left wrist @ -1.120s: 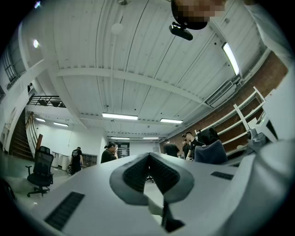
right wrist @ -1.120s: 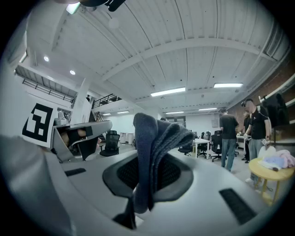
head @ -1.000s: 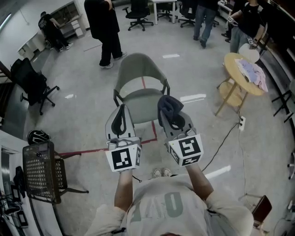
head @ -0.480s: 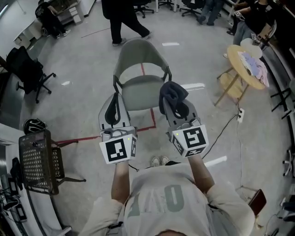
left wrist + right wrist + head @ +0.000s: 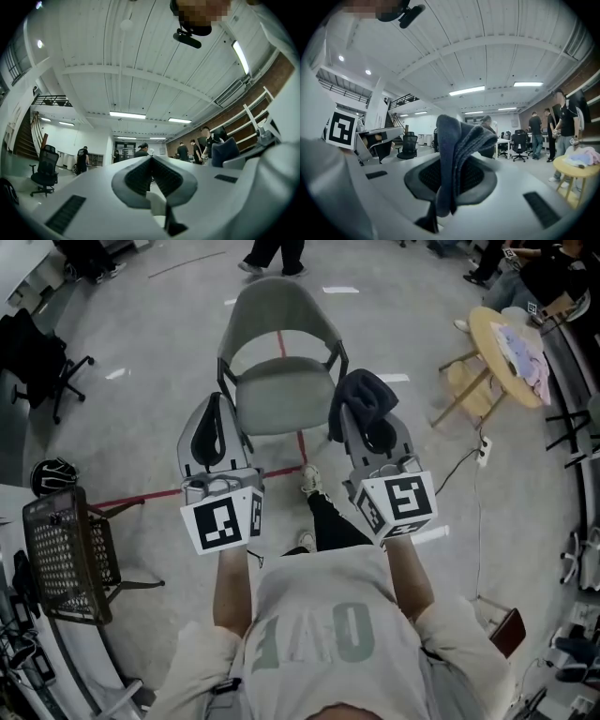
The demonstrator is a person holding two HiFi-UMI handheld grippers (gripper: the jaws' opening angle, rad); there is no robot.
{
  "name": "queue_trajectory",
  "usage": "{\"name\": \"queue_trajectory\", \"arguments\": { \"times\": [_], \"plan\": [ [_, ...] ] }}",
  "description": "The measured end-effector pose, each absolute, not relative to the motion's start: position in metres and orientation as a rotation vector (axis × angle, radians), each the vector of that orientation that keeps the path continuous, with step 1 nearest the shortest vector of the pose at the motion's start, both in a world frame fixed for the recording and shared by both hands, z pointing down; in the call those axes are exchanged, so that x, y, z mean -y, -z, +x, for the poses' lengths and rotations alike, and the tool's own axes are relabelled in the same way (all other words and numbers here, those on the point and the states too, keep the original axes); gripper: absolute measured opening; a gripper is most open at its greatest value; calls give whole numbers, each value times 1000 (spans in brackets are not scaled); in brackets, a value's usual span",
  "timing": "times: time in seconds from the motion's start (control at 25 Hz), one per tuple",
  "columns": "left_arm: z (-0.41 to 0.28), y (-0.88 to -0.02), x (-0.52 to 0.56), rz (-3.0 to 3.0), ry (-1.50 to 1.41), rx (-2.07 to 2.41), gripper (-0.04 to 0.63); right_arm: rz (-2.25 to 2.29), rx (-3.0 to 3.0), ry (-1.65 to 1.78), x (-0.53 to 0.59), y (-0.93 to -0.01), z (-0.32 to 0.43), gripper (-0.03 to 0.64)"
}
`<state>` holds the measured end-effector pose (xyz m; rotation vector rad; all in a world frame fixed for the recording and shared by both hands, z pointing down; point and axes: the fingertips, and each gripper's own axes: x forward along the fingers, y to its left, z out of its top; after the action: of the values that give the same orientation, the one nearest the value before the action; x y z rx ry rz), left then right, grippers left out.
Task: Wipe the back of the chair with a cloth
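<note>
Person stands facing grey chair (image 5: 281, 307), one gripper raised in each hand. Right gripper (image 5: 367, 427) clamped on dark blue cloth (image 5: 362, 395), folds bunched above jaws. Cloth is held near seat's right edge in head view, short of chair back. Left gripper (image 5: 214, 413) closed, jaws together, nothing between them, near seat's left edge. Round wooden table (image 5: 487, 334) stands at right, wire basket (image 5: 70, 549) at left.

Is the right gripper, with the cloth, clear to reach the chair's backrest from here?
Probably yes: the right gripper grips the cloth, the chair faces it, and nothing stands between it and the backrest.
</note>
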<state>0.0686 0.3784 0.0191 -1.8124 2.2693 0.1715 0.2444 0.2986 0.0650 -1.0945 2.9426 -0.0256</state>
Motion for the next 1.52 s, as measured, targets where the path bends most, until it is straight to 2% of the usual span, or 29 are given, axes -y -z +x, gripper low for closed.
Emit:
{"name": "queue_trajectory", "arguments": {
  "times": [0.24, 0.84, 1.28, 1.52],
  "plan": [
    [53, -29, -318, -1801, -150, -2256, 15, -1023, -2948, -41, -237, -76, 209, 54],
    [-33, -5, -76, -1660, -110, -2321, 15, -824, -3036, -10, 17, -80, 100, 55],
    [-89, -4, -29, -1678, -102, -2328, 15, -806, -3045, 56, 50, -80, 37, 55],
    [-92, -1, -1, -1735, -124, -2272, 15, -863, -3002, -62, 63, -58, 34, 55]
  ]
}}
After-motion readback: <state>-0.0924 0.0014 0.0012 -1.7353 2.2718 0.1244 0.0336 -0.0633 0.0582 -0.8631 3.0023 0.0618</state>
